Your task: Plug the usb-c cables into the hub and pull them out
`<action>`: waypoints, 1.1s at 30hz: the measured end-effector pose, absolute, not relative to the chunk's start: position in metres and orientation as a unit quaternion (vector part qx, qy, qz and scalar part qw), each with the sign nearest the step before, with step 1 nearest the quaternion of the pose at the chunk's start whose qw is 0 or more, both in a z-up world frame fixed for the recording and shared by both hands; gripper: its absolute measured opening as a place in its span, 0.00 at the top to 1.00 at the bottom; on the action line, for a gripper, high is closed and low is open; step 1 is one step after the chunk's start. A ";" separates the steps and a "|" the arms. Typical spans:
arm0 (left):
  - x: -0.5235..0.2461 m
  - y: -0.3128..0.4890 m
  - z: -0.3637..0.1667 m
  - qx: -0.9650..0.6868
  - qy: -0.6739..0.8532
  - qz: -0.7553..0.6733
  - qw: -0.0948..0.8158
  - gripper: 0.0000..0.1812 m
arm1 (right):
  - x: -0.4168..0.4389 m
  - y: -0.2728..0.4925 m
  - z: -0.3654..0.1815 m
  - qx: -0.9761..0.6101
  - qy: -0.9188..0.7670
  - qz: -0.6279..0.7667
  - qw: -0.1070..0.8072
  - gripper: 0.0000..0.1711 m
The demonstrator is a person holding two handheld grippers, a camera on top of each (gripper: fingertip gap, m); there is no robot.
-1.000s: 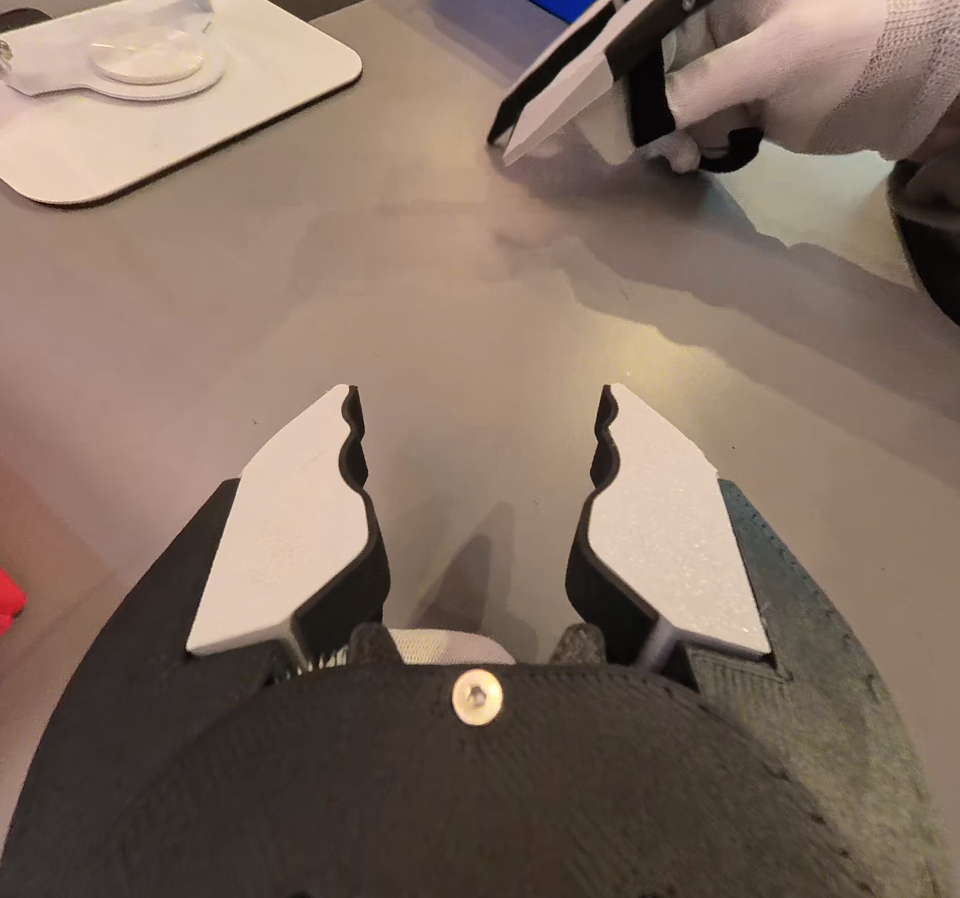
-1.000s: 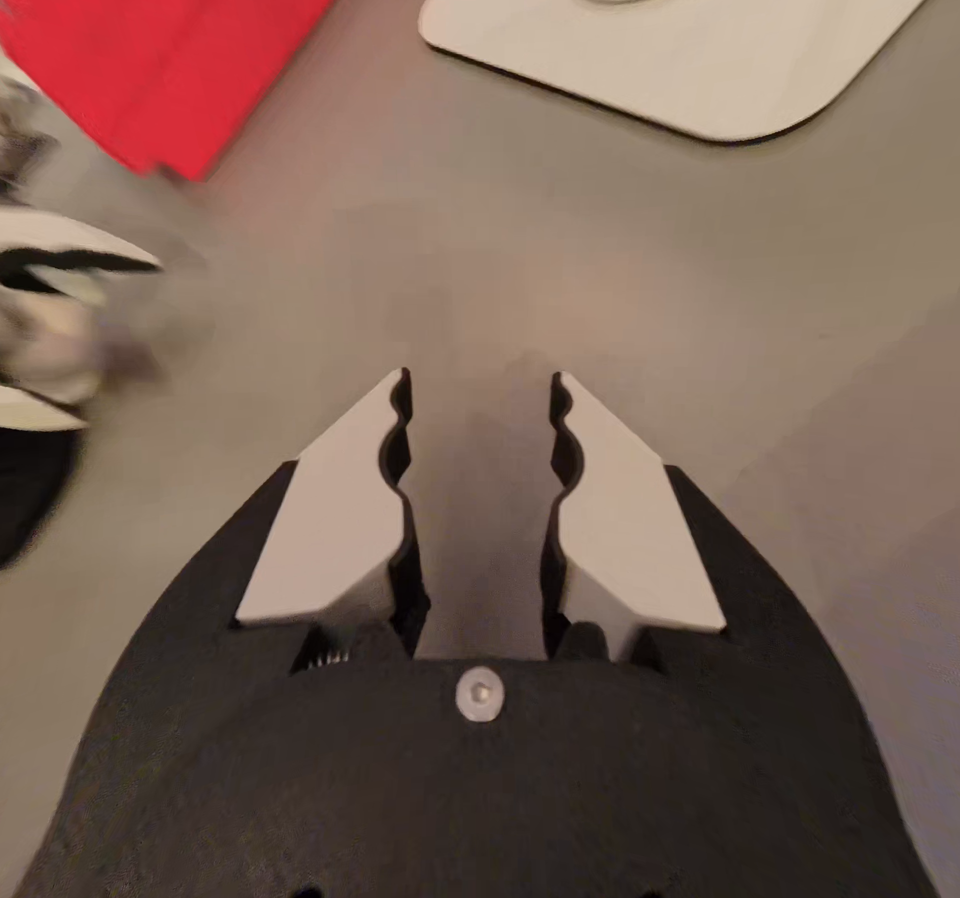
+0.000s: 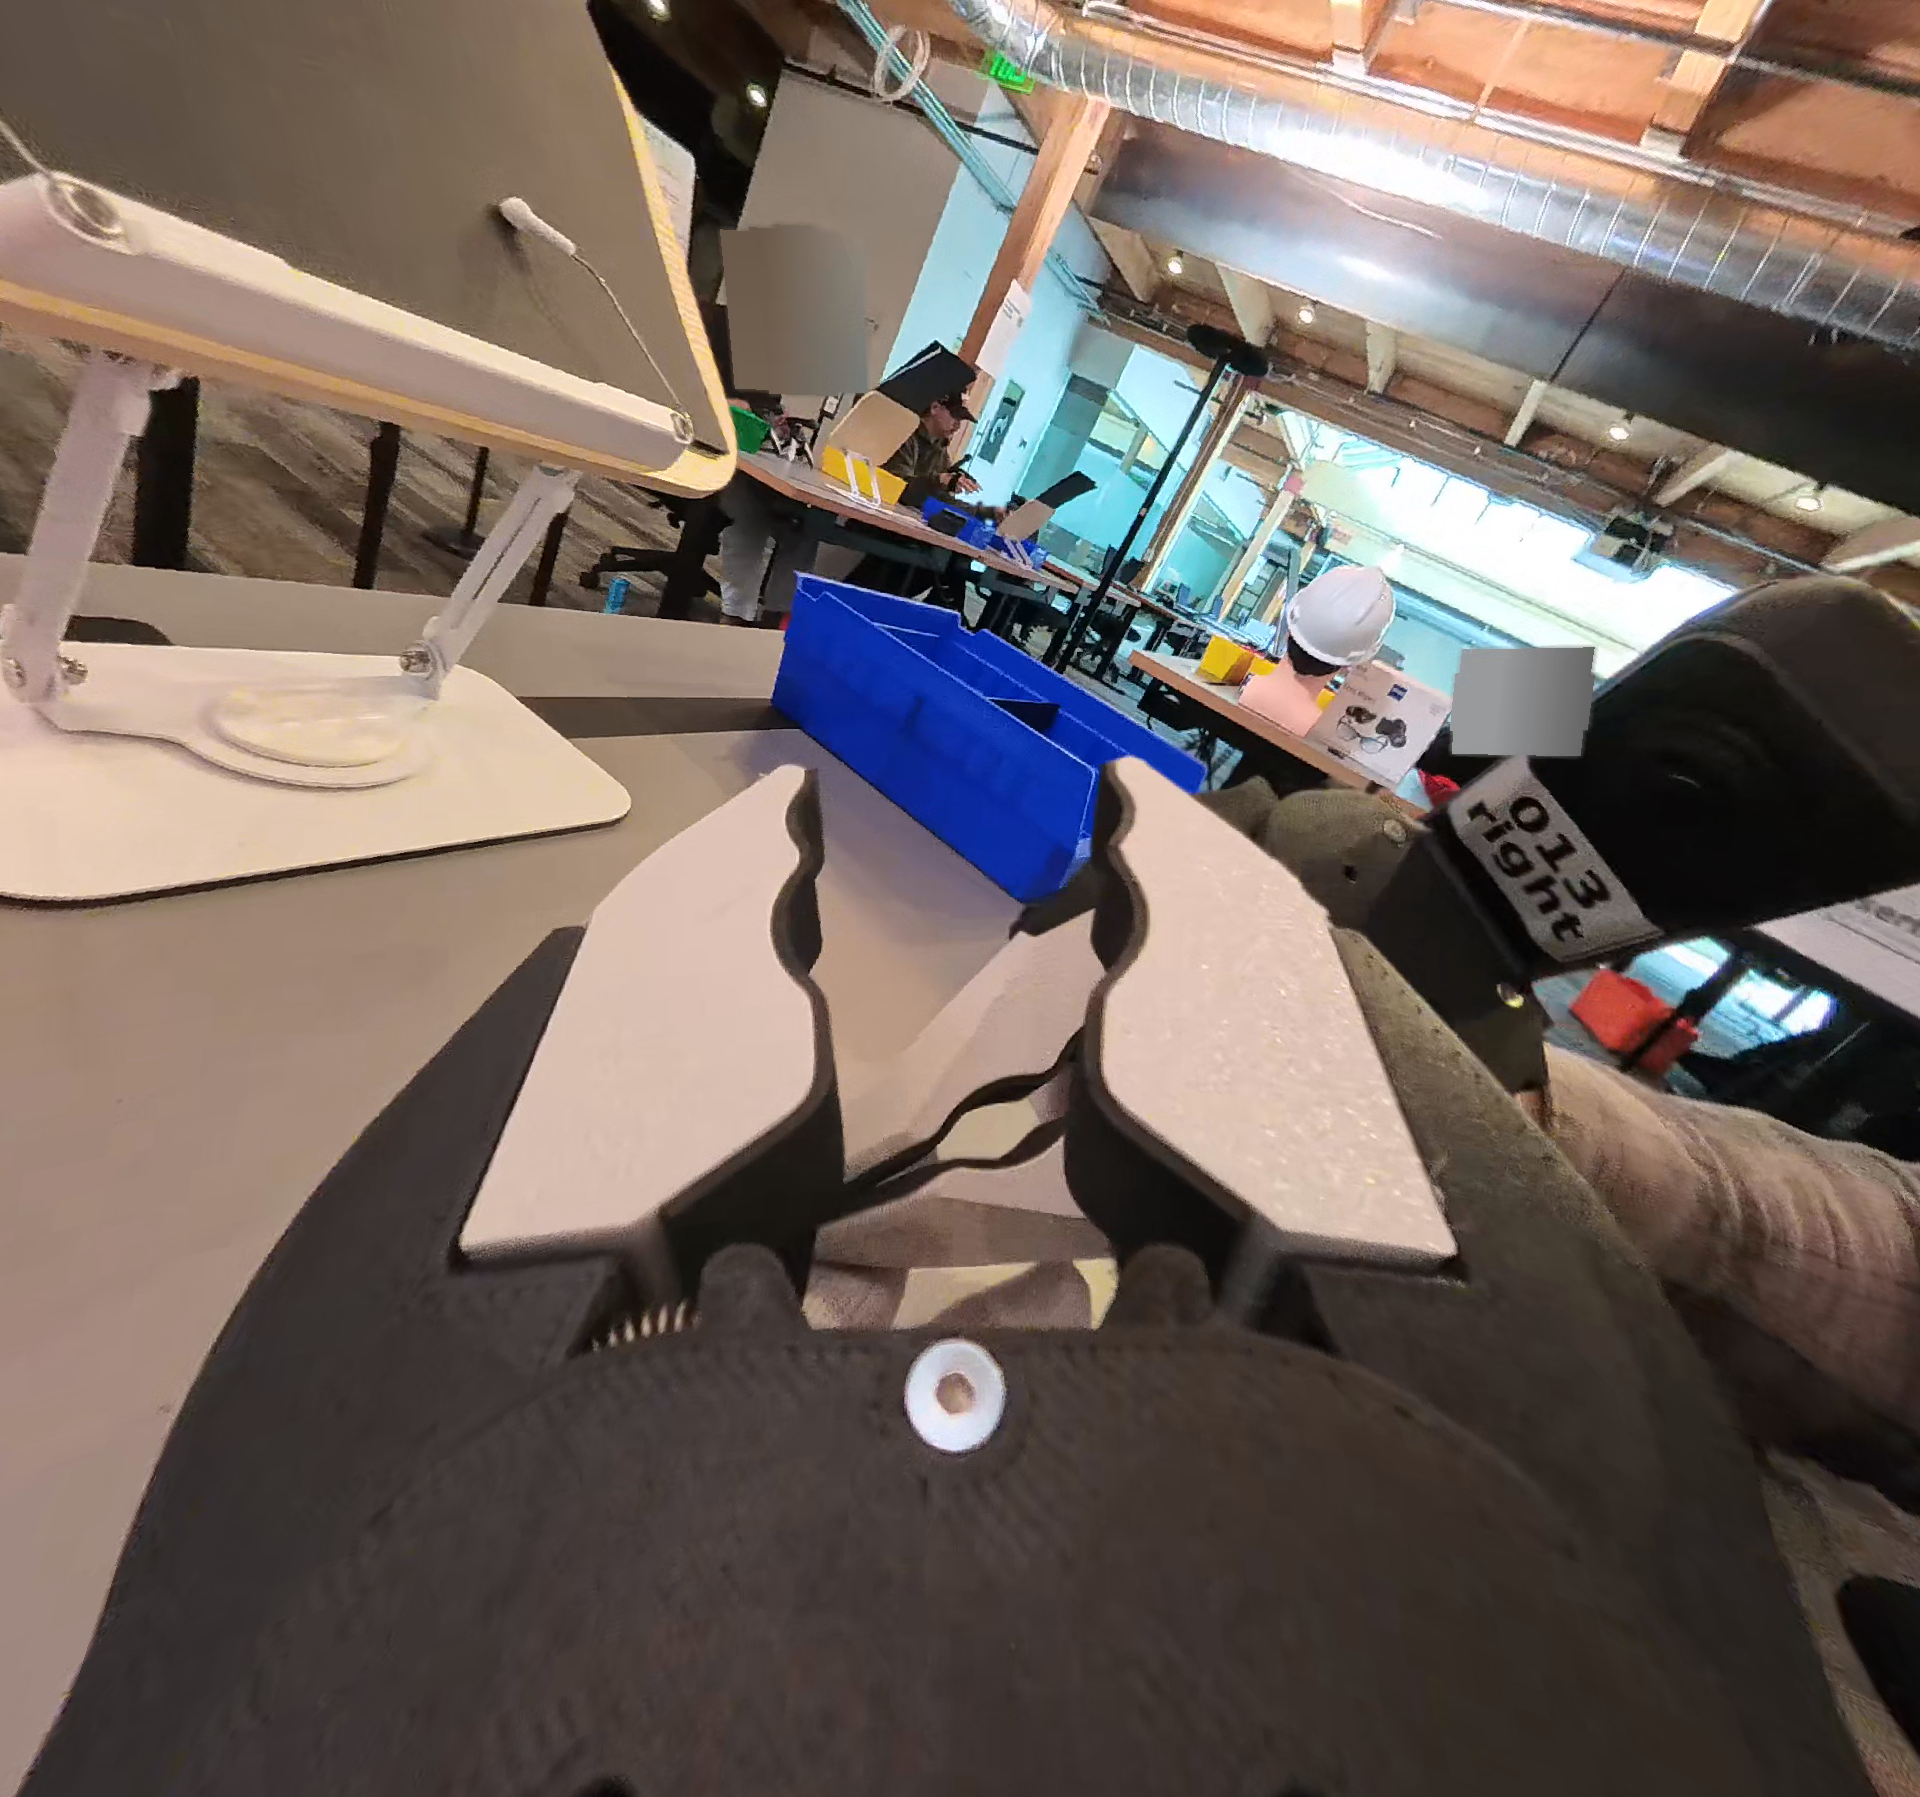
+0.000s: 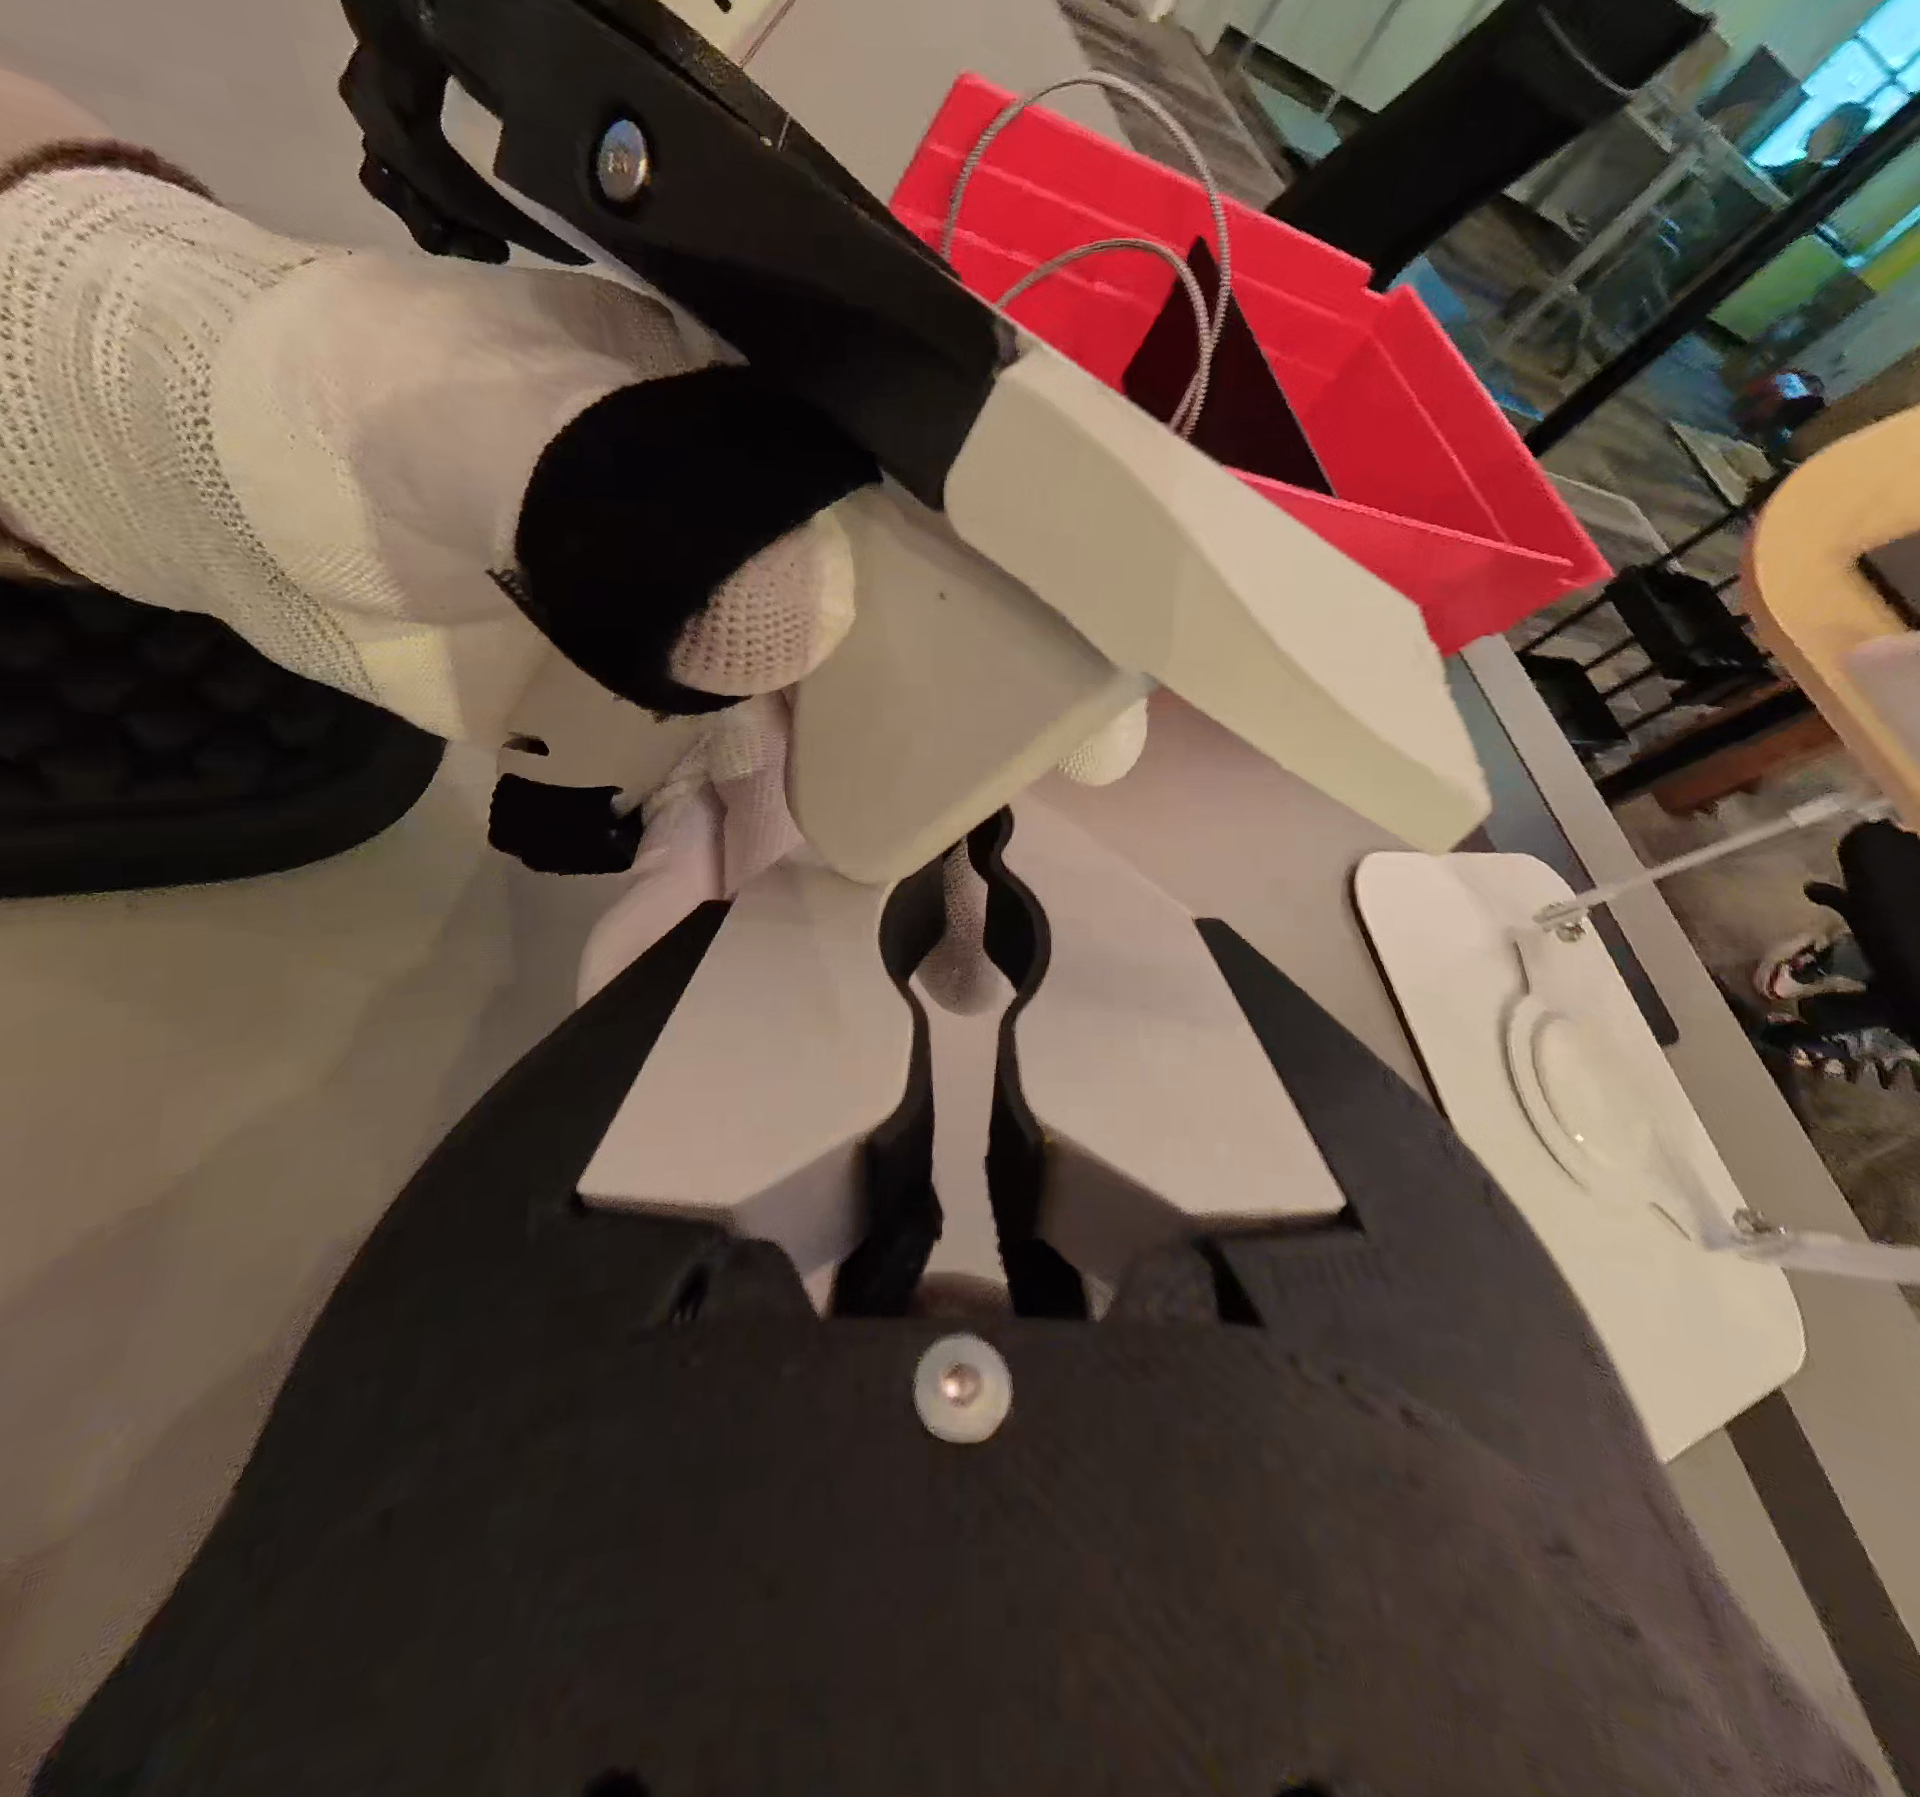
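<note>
Both tools have swung up from the bare desk (image 3: 260, 1072), the left tool (image 3: 961, 916) spread apart, the right tool (image 4: 961, 900) nearly closed and empty, suggesting the cable work is over.

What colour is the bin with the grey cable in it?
Red. The bin shows best in the right wrist view, with the cable looping out of it.

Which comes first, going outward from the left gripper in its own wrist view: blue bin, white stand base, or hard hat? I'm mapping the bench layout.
1. Blue bin, just beyond the left gripper, slightly right.
2. White stand base, off to the left on the table; close to the bin's range, so this order is tentative.
3. White hard hat, far back right on another table.
</note>
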State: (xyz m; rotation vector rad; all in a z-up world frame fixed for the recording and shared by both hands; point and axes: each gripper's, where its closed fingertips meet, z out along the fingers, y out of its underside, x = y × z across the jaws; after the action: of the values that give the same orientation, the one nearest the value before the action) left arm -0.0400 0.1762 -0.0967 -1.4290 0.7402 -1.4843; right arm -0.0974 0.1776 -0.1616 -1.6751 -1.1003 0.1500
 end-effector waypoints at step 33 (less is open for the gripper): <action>-0.004 0.123 -0.112 -0.573 0.400 -0.653 0.292 0.78 | -0.123 0.110 -0.029 -0.555 -0.313 0.510 0.578 0.89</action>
State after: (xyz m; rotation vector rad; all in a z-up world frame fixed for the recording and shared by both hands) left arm -0.0037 0.1230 -0.1125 -1.5265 1.0661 -1.7399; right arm -0.1227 0.1095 -0.0291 -1.2985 -0.7332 1.1938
